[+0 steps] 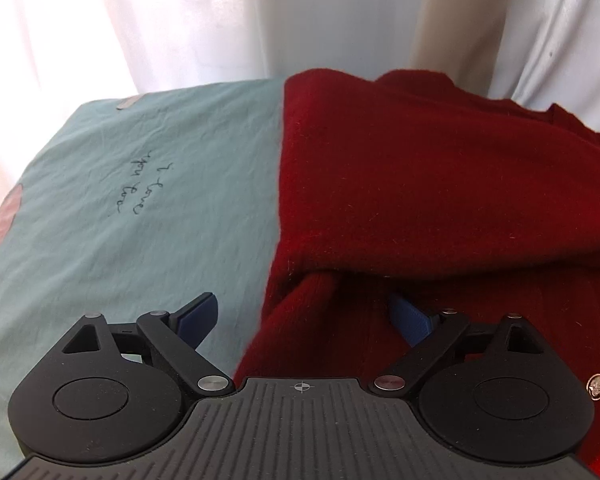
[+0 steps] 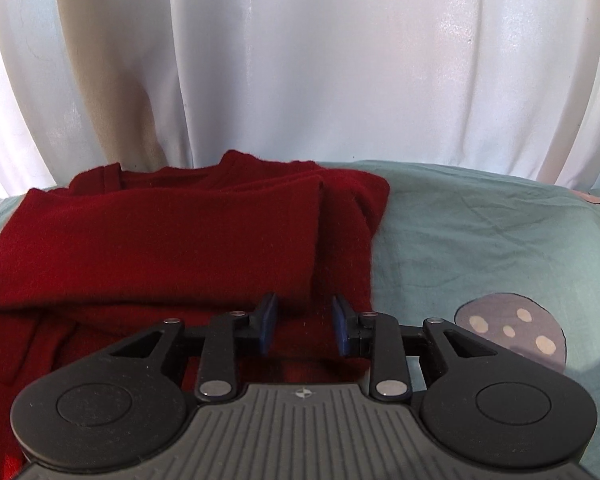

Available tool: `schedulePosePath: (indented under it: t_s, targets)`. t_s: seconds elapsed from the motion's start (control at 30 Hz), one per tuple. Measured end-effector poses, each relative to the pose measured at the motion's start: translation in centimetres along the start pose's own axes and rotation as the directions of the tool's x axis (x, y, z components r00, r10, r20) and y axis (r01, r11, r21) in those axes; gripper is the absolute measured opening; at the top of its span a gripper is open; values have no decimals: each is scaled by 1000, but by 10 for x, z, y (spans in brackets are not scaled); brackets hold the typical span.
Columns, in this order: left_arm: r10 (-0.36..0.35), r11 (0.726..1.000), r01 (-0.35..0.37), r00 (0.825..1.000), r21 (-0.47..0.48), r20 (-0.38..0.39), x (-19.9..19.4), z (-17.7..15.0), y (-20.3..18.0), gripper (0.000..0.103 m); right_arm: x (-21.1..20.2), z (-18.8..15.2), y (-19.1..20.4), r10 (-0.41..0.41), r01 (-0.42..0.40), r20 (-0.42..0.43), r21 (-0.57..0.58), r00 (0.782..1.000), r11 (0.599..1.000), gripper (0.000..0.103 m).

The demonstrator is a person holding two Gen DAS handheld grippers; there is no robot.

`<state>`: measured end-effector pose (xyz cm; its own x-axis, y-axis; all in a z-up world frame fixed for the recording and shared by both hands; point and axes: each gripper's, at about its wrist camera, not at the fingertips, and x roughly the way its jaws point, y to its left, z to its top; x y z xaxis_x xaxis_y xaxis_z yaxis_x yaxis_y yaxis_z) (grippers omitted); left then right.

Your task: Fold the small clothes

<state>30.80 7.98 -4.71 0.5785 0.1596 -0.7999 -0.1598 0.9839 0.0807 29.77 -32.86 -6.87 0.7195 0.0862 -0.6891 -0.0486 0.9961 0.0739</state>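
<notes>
A dark red knitted garment (image 1: 420,184) lies folded on a pale teal sheet (image 1: 120,240). My left gripper (image 1: 300,314) stands wide open over its near left edge. A rolled fold of the red knit sits between the jaws, untouched by the left finger's pad (image 1: 196,314), while the right finger (image 1: 408,314) is tucked partly under the upper fold. In the right wrist view the same garment (image 2: 160,240) shows stacked layers. My right gripper (image 2: 305,318) hovers at its near right edge, slightly open, with the blue pads (image 2: 268,320) clear of the cloth seen through the gap.
White curtains (image 2: 320,72) hang close behind the surface. The sheet carries dark handwriting (image 1: 140,188) and a round spotted print (image 2: 516,332). A metal button (image 1: 597,387) sits on the garment at the right. Bare sheet (image 2: 480,240) lies to the right of the garment.
</notes>
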Motion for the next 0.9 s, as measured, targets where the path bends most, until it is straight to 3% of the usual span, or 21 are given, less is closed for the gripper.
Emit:
schedulePosePath:
  t_s: [0.07,0.17,0.3,0.43,0.57,0.73,0.9]
  targets:
    - [2,999,-3,1000,-45,-25,-7,-3,6,96,-6,-5,4,-29,29,-6,-57,1000,998,28]
    - [5,999,-5,1000,-51,-9,-32,-18,10,90,-23,-8,11,-87,79,-51,-150,995,986,39]
    - [-8,999,8,1000,-40,-6,-73,-57,21,91,-65,-37,-2,3,-11,-83,-94,997,996,39]
    - [-9,998,6,999,-56,-49,-106,-99,39,91,-112,-85,-20,6,-13,-135,-56,991,998,40]
    - [18,996,-29,992,-89,-123,-123,-133,57,91,-150,-126,-44,44,-39,-199,28,979,999,50]
    - [5,992,-31,979,-124,-203,-129,-161,73,90,-162,-155,-61,134,-106,-258,122,957,987,51]
    - [-4,989,-31,974,-147,-227,-136,-170,91,88,-171,-160,-63,202,-167,-250,156,947,974,52]
